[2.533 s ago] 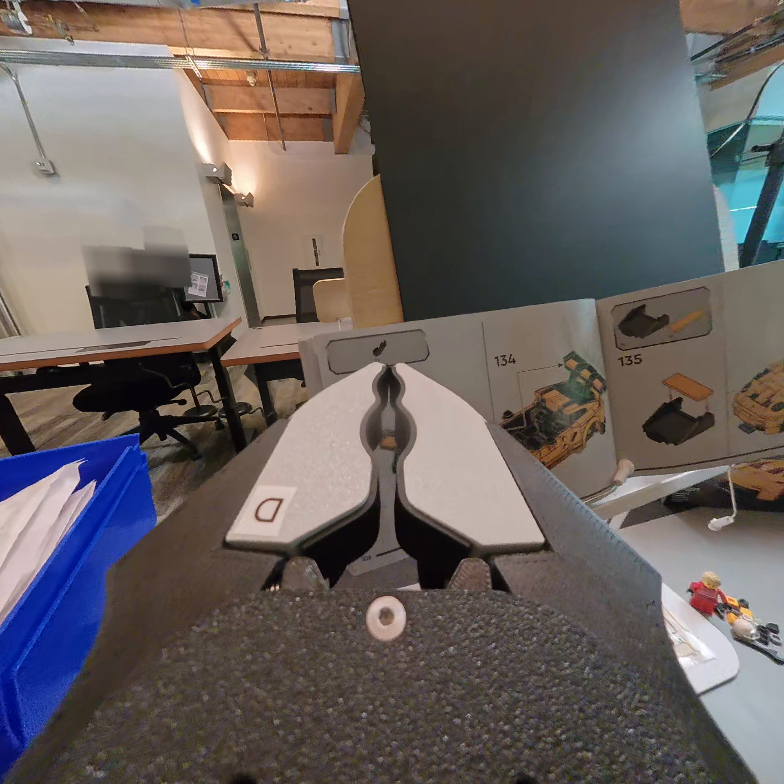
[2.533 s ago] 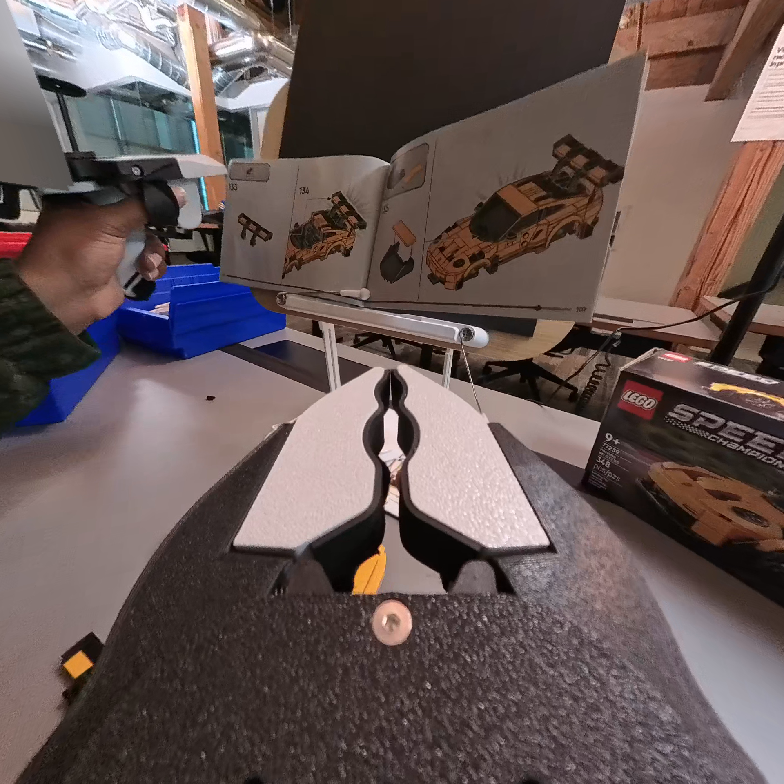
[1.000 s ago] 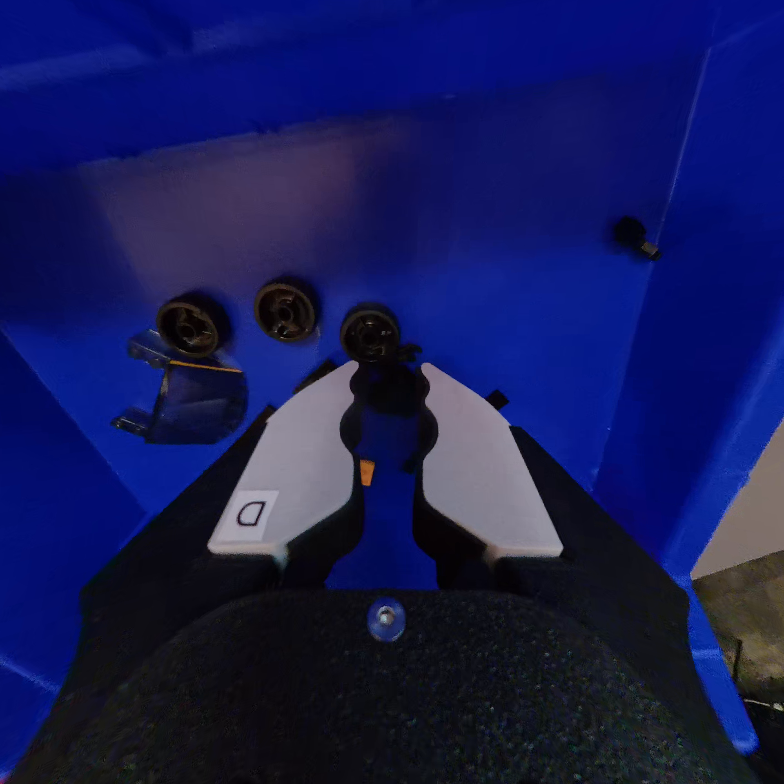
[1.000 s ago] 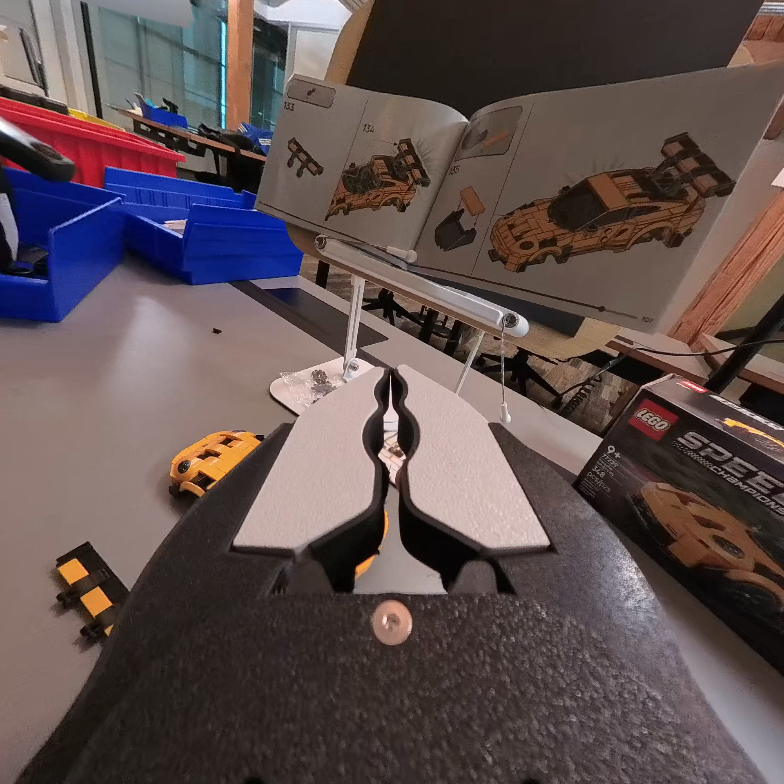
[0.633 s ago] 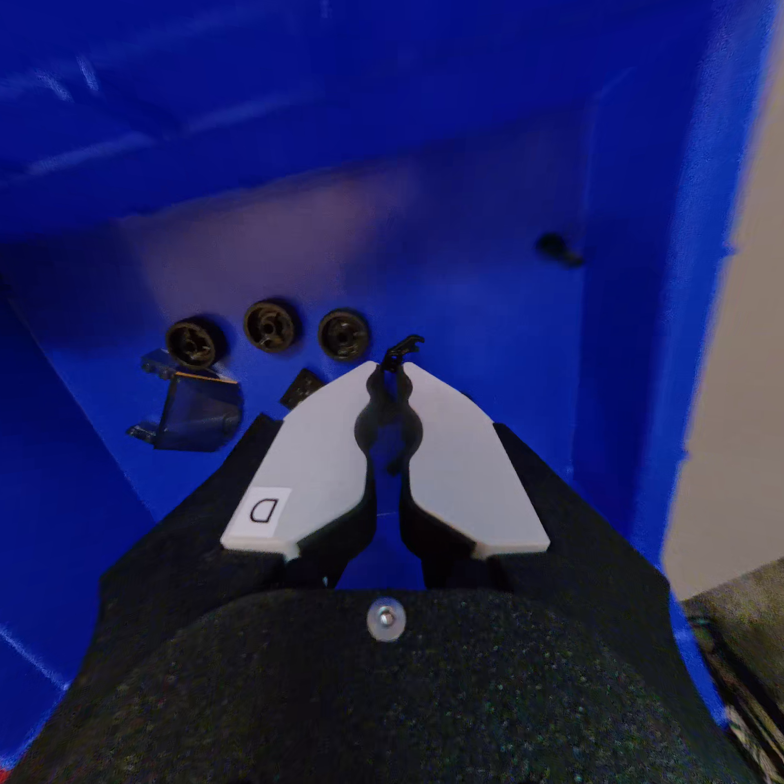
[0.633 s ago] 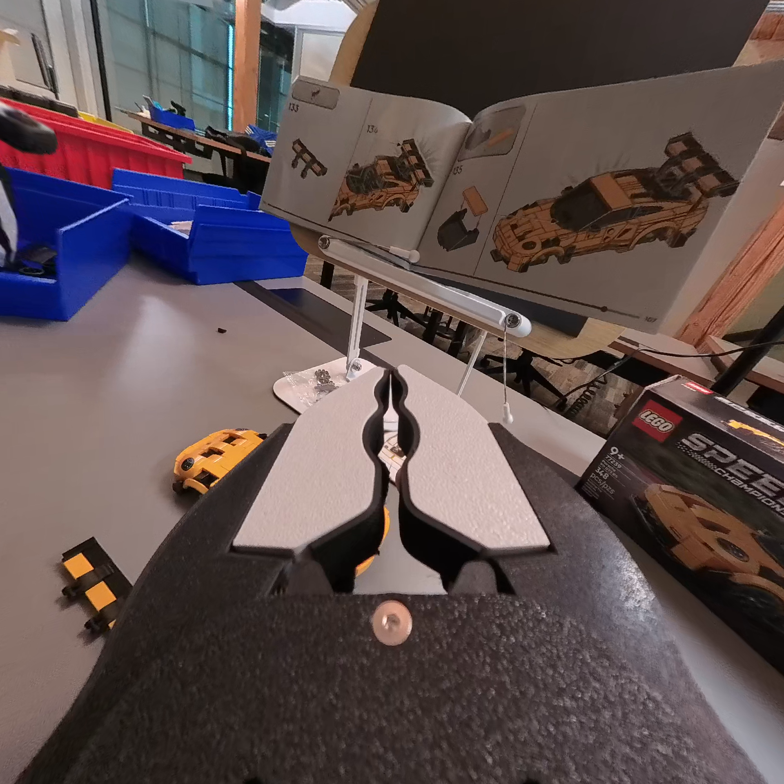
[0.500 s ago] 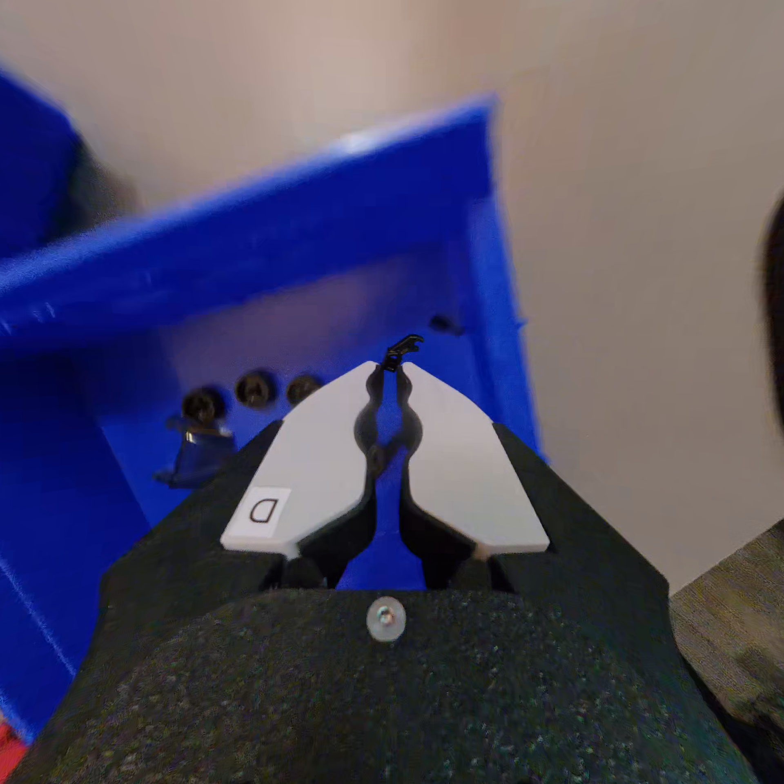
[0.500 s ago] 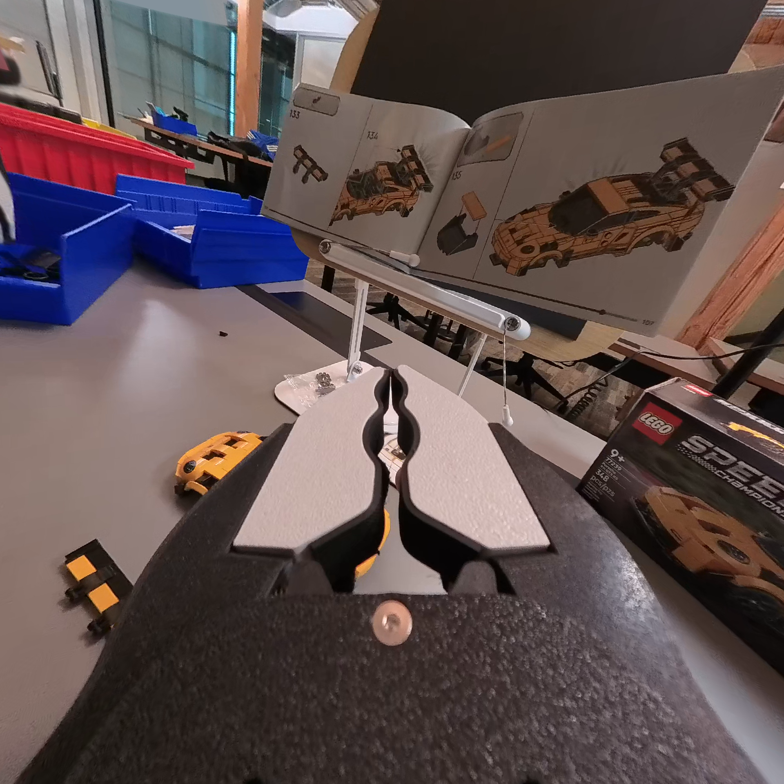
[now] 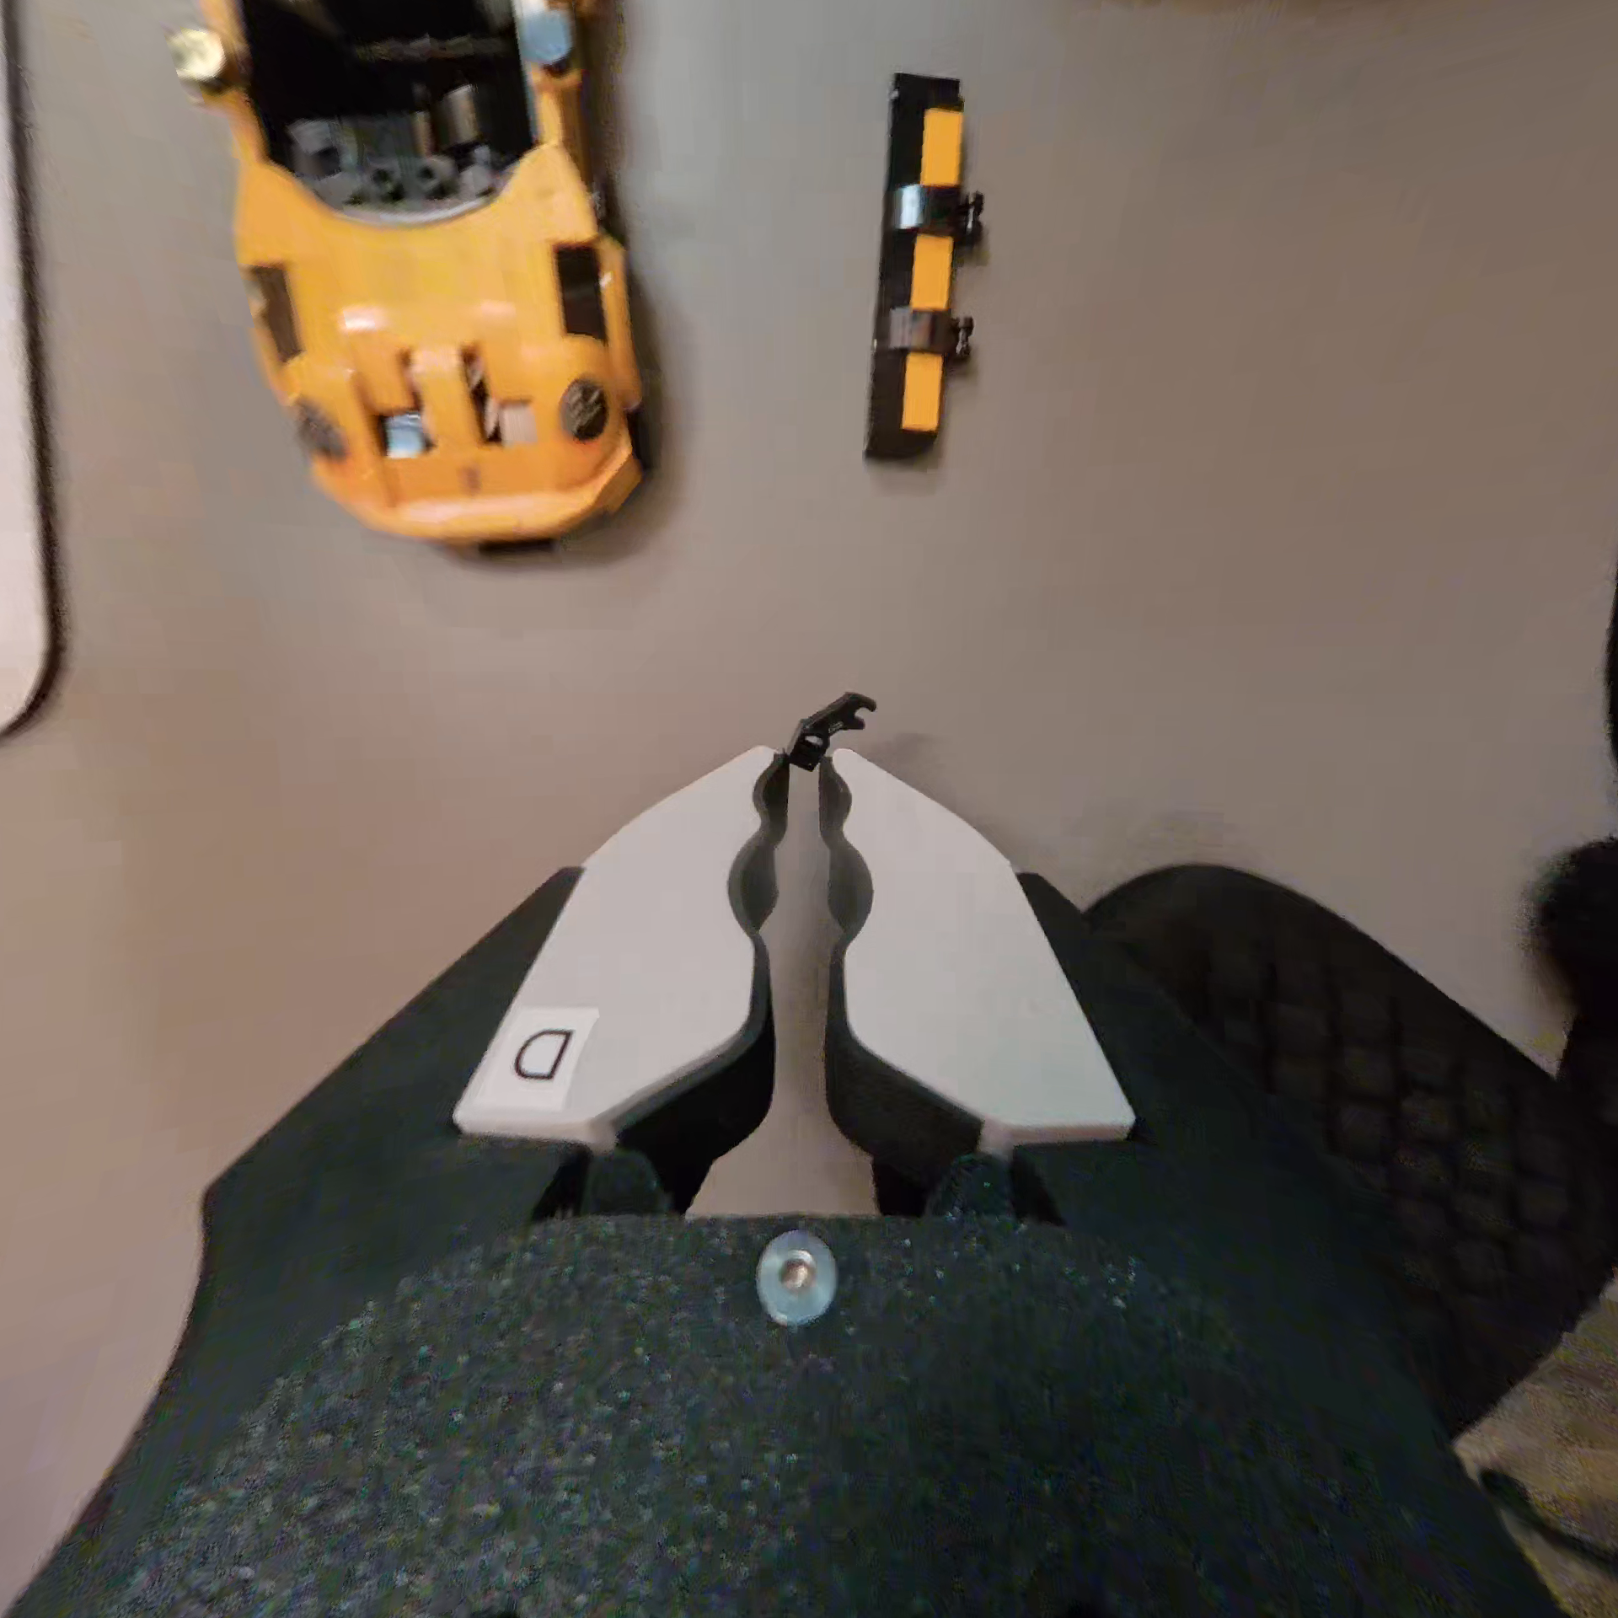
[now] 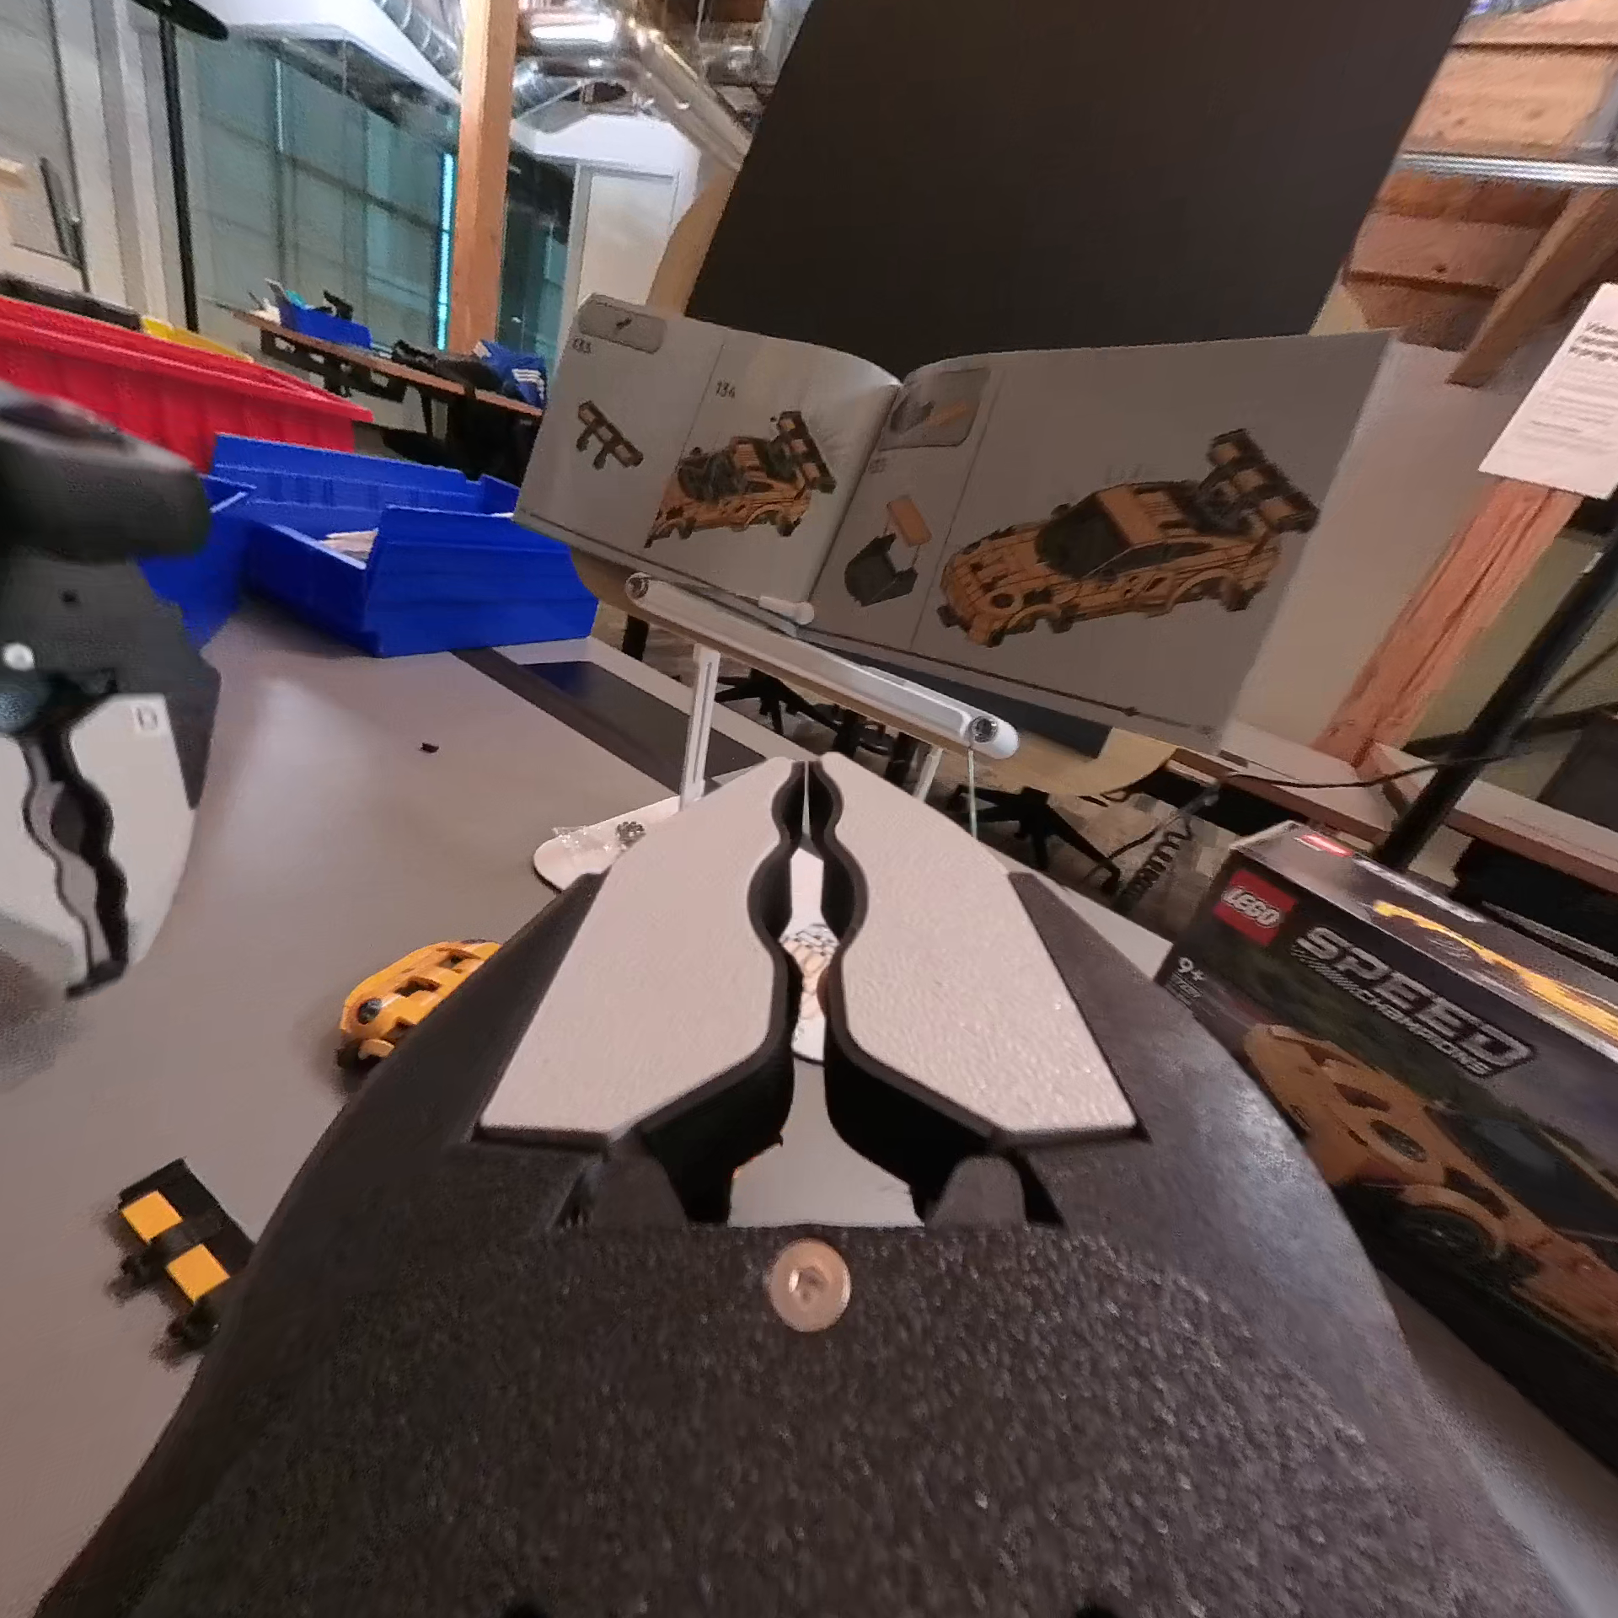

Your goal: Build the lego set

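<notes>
**Now the clip is out of the bin and over the table**

Left wrist view first. The left tool (image 9: 807, 755) looks straight down on the grey table (image 9: 1226, 525), its tips clenched on a tiny black clip piece (image 9: 832, 720) that sticks out past them. A second ago this same tool was down inside a blue bin among loose wheels; now the bin is gone from this view and the build lies below. Ahead and to the left sits the yellow car (image 9: 438, 289), cockpit open, studs showing. Ahead and slightly right lies the black-and-yellow strip (image 9: 921, 263), well apart from the car, with two clips already on its right edge. My read: the fetch is done, and this clip is headed for that strip, which looks like the wing assembly.

Over to the right wrist view. The right tool (image 10: 810, 770) hangs low over the table, tips pressed together, nothing visibly between them. It has barely shifted in the last seconds. The left tool (image 10: 96, 840) has swung in at the left edge. The car's nose (image 10: 411, 976) peeks out beside the right tool, the strip (image 10: 175, 1243) lies nearer the camera, and the instruction booklet (image 10: 919, 525) stands open on its stand, with the set's box (image 10: 1418, 1051) at right. Next comes alignment: a part this small, held at its very end, could twist or pop loose when pushed on.
</notes>
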A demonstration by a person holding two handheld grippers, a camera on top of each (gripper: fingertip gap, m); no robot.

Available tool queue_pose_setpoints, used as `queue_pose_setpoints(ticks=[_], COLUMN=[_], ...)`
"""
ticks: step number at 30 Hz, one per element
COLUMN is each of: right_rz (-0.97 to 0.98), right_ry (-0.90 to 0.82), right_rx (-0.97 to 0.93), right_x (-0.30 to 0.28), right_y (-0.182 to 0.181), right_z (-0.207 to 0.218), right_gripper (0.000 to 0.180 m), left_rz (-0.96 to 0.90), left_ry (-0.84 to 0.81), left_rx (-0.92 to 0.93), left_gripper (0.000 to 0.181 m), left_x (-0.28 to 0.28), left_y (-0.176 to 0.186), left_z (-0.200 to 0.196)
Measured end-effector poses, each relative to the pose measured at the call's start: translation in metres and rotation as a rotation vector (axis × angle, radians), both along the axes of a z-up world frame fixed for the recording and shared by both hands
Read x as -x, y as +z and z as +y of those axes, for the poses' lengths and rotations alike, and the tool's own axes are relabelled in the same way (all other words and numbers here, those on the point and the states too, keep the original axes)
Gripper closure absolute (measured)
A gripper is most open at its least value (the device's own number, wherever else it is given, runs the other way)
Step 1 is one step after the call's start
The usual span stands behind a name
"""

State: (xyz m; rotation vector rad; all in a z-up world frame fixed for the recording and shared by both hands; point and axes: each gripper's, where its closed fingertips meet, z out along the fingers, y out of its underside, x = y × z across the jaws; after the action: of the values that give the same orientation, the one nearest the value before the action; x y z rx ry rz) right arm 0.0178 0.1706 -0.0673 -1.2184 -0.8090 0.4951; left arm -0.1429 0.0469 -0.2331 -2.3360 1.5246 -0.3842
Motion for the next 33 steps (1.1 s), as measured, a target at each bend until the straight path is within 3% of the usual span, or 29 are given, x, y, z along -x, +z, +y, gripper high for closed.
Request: queue_pose_setpoints(ticks=[7,12,16,19,22,27,33], right_rz=[0.092,0.107,0.103,0.101,0.090,0.051,-0.012], right_ry=[-0.130,-0.141,-0.134,-0.129,-0.116,-0.105,-0.102], right_rx=[0.053,0.044,0.043,0.047,0.057,0.054,0.040], right_x=[-0.036,-0.038,-0.036,-0.035,-0.031,-0.023,-0.011], right_y=[0.003,0.006,0.006,0.004,0.001,-0.006,-0.015], right_z=[0.020,0.020,0.018,0.018,0.018,0.016,0.014], right_gripper=[0.179,0.179,0.179,0.178,0.178,0.179,0.179], left_rz=[0.005,-0.045,0.008,0.095,0.194,0.292,0.428], left_ry=[-0.047,0.059,0.301,0.560,0.772,0.925,0.769], left_rx=[-0.010,-0.113,-0.290,-0.453,-0.507,-0.305,-0.002], left_gripper=[0.160,0.159,0.164,0.172,0.180,0.181,0.179], left_x=[-0.026,0.001,0.087,0.190,0.297,0.401,0.425], left_y=[-0.015,0.019,0.078,0.131,0.158,0.117,0.030], left_z=[0.005,0.008,0.018,0.019,0.004,-0.031,-0.058])
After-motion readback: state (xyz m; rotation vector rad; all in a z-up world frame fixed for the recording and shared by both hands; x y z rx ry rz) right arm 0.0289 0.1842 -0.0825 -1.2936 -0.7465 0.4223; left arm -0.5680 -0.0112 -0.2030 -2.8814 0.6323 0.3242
